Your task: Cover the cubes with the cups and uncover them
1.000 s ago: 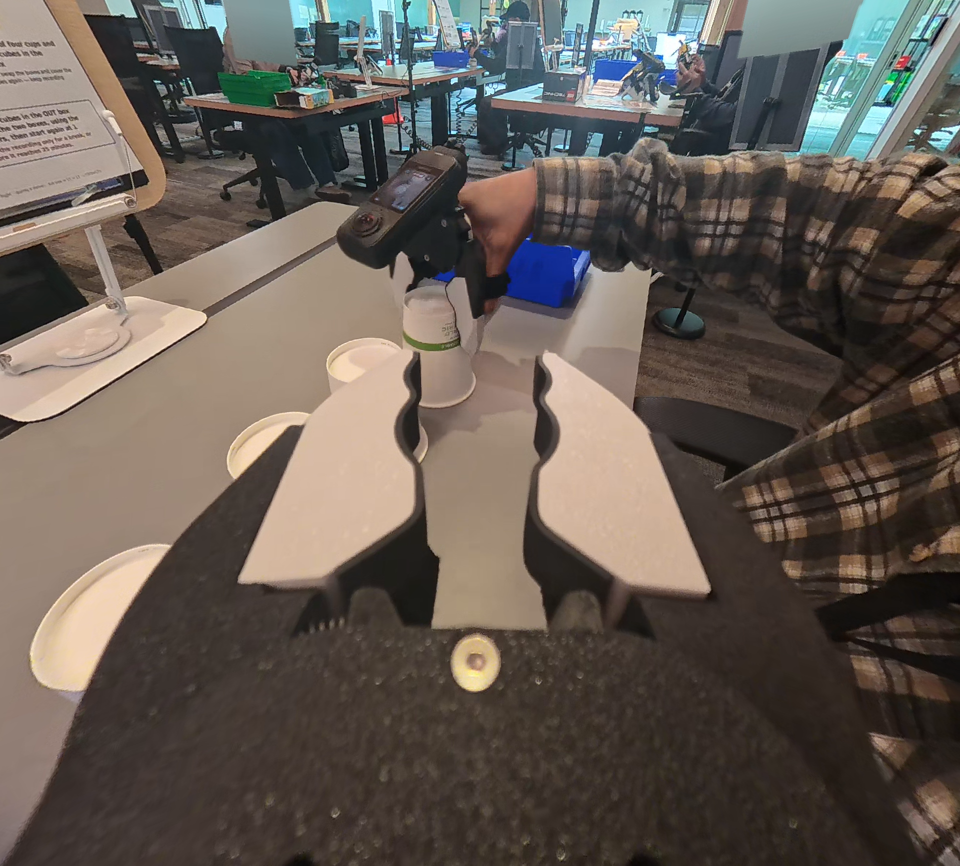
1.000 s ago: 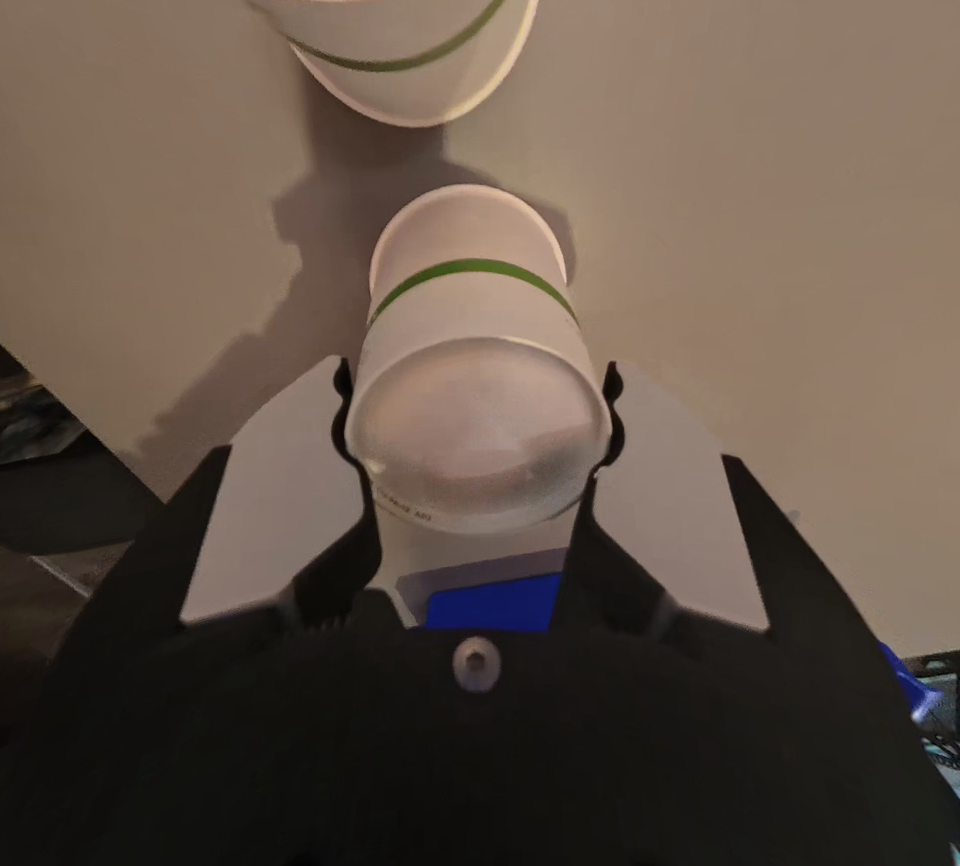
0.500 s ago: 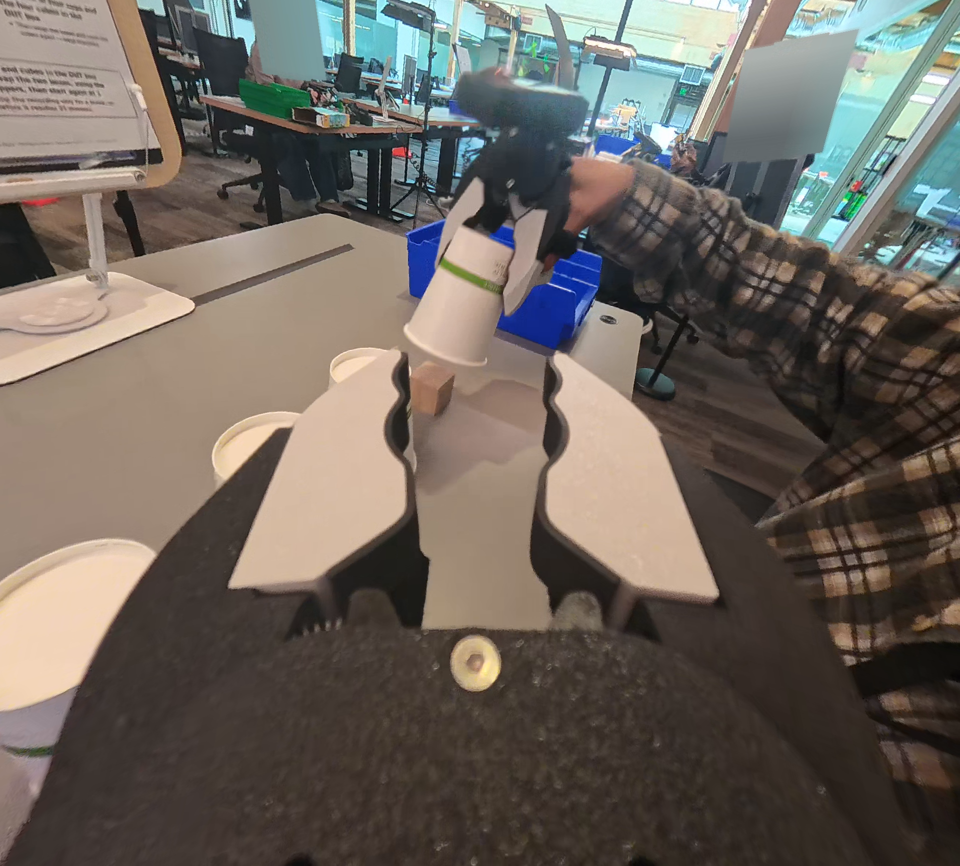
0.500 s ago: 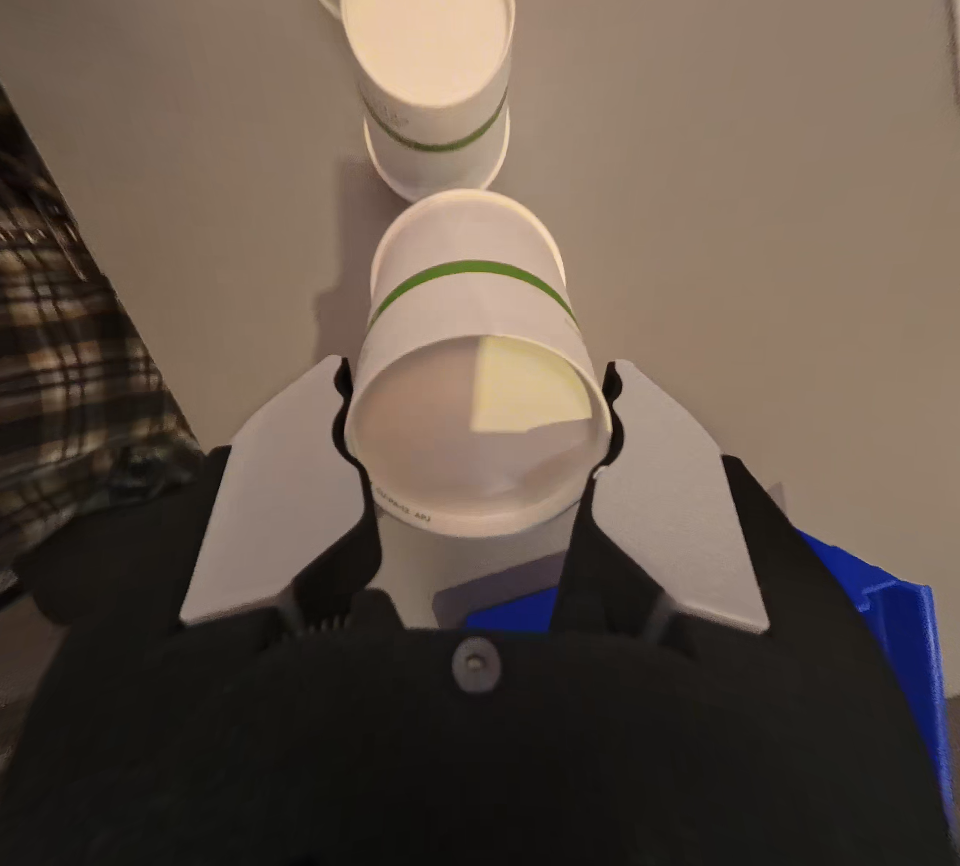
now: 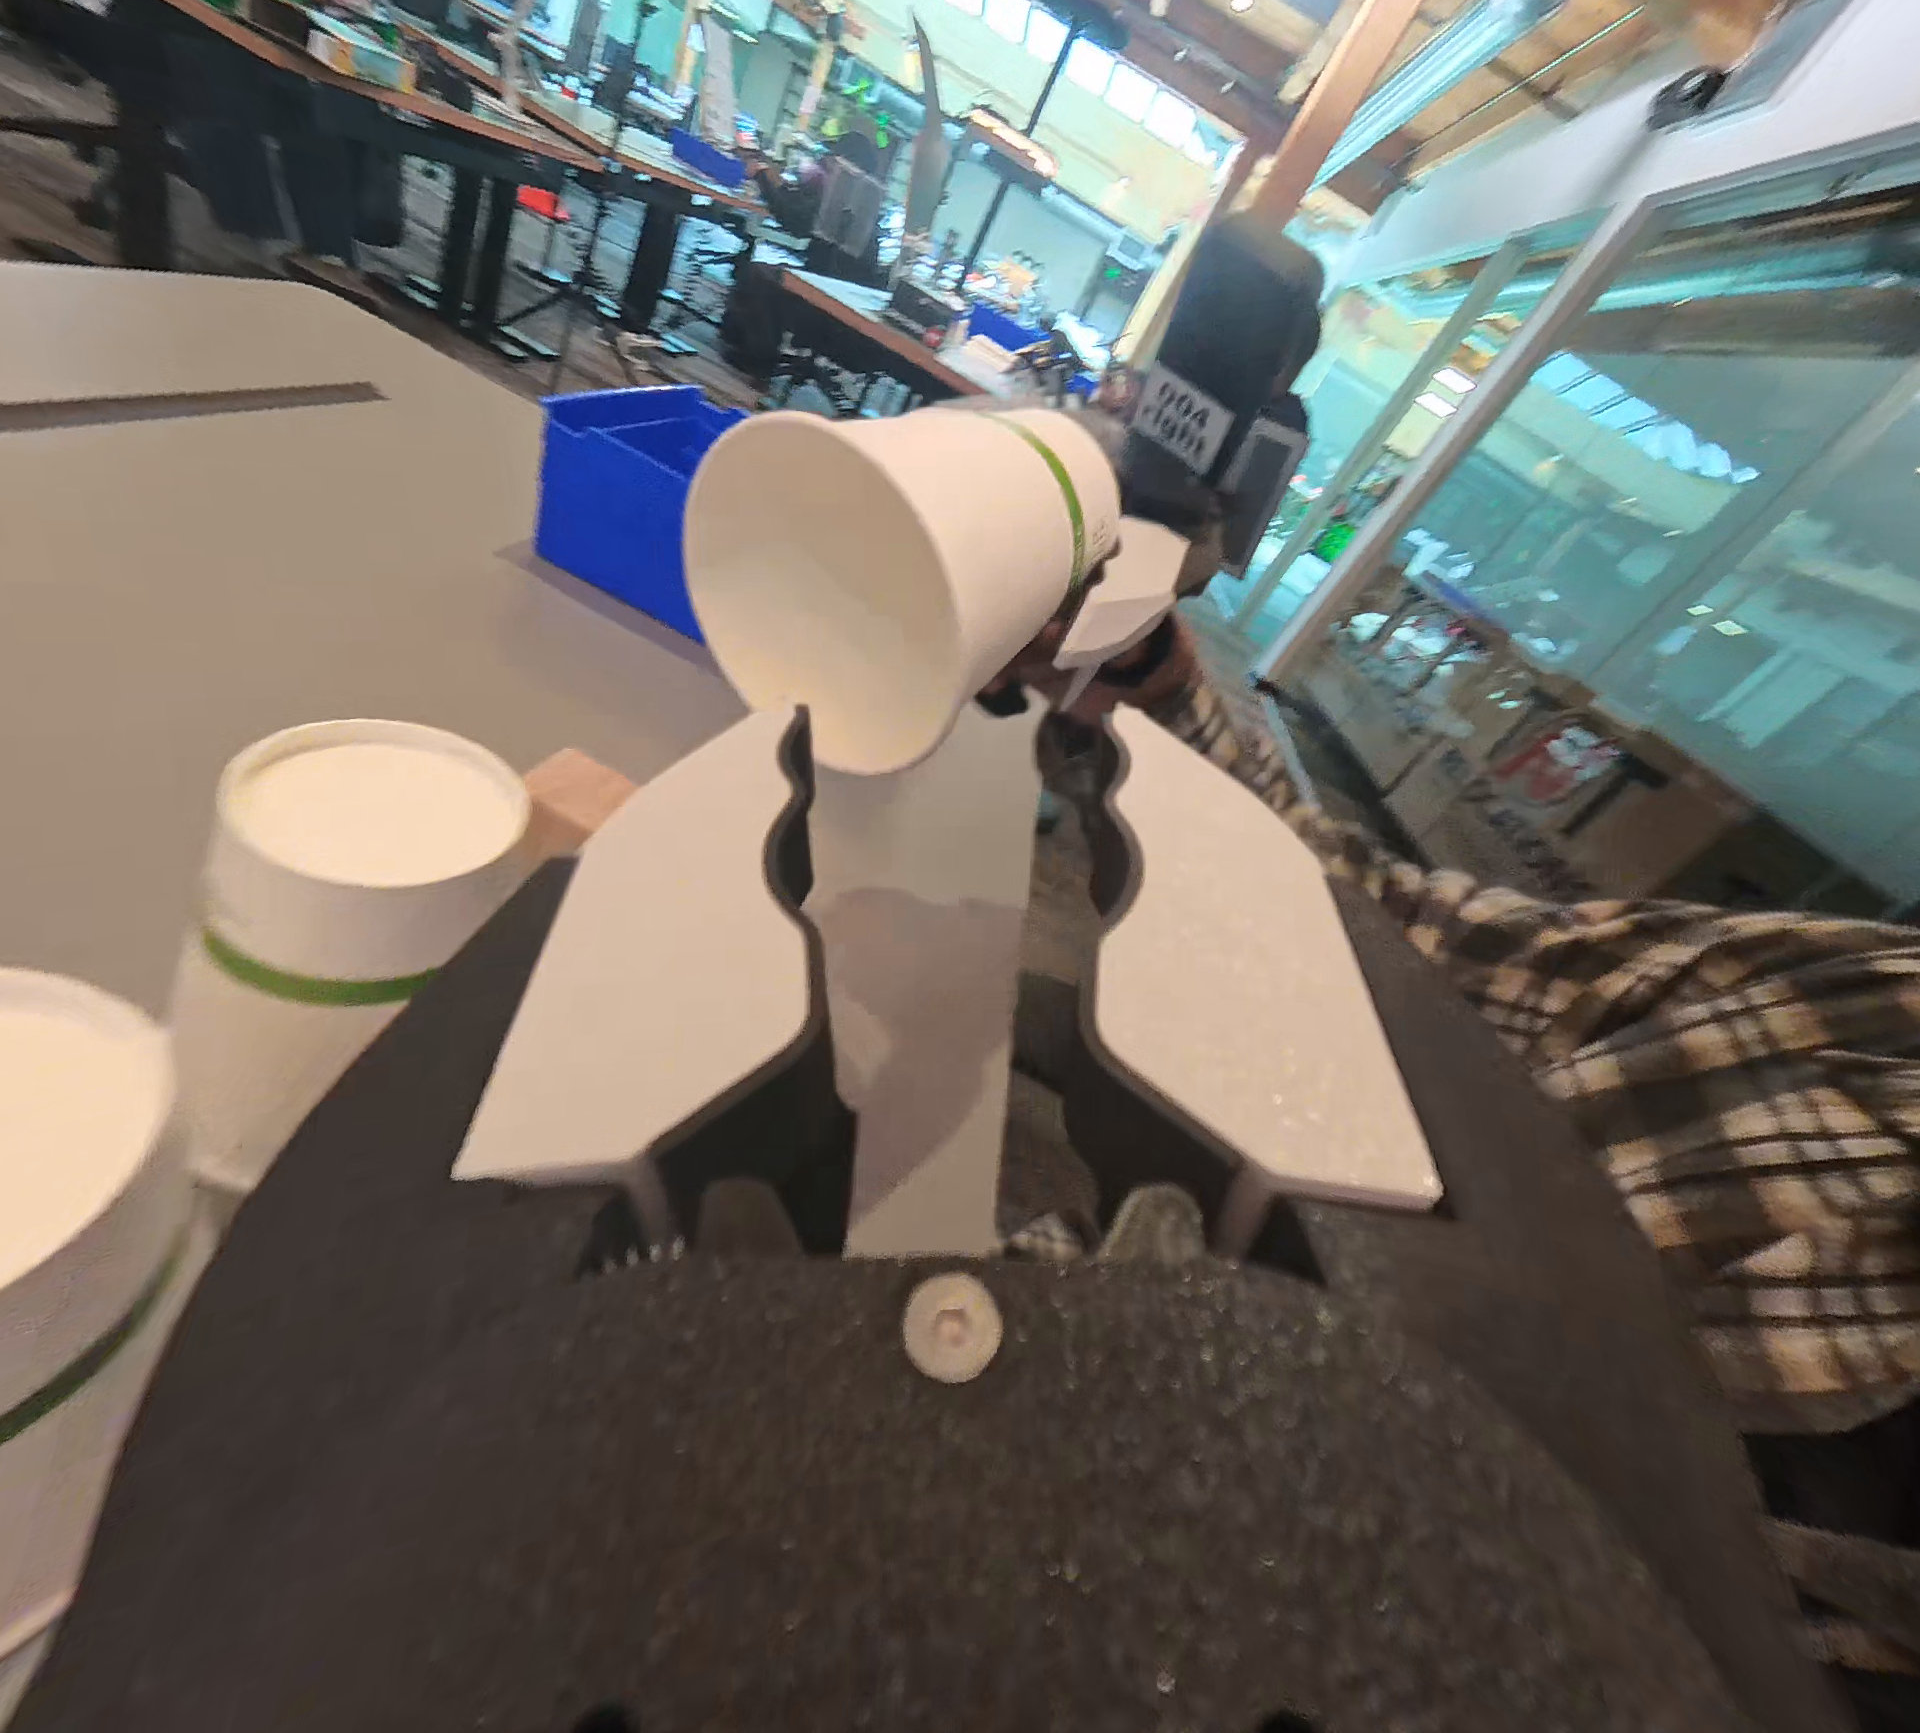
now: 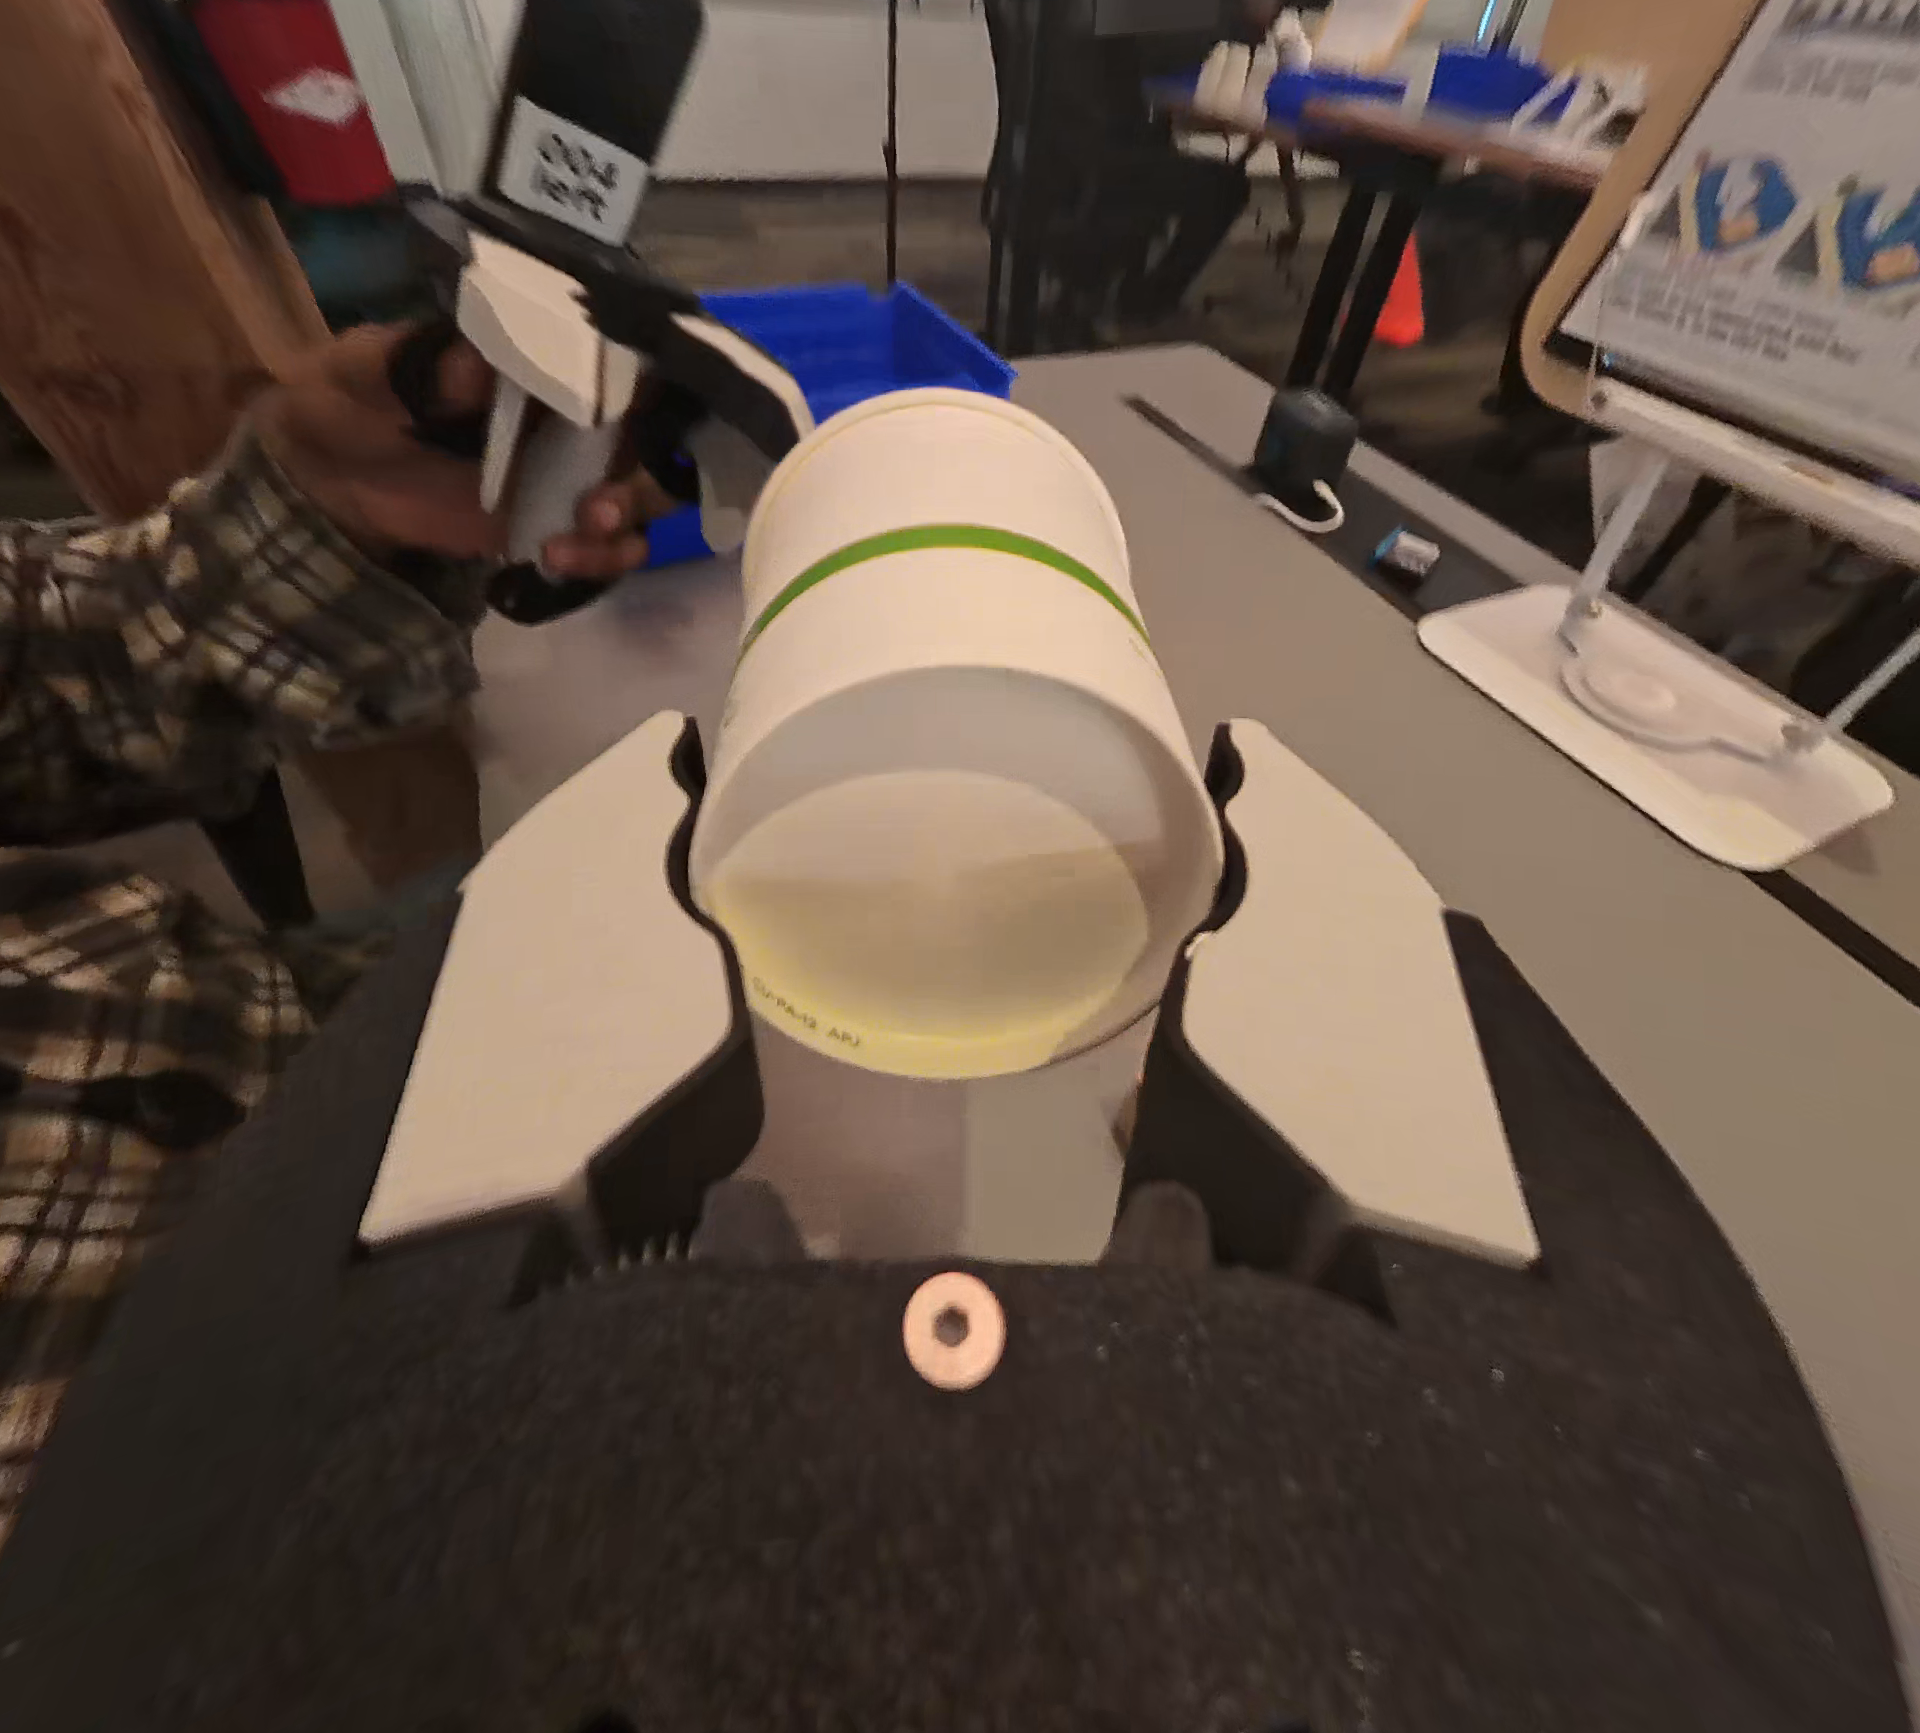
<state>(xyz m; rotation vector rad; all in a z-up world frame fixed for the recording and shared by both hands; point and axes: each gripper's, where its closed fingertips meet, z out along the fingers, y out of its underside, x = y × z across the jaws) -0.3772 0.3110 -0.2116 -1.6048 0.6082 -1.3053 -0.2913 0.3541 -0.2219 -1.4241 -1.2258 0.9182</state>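
While the right tongs (image 6: 951, 852) clamp the lifted white green-banded paper cup (image 6: 940, 748) tipped sideways, set it upright on the grey bench (image 5: 260, 540); the left tongs (image 5: 951, 852) gape empty.

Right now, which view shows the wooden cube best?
The left wrist view. The wooden cube sits bare on the table, partly hidden behind the upside-down cup and the left hand-held gripper. The right wrist view shows none of it: the held cup fills the middle there.
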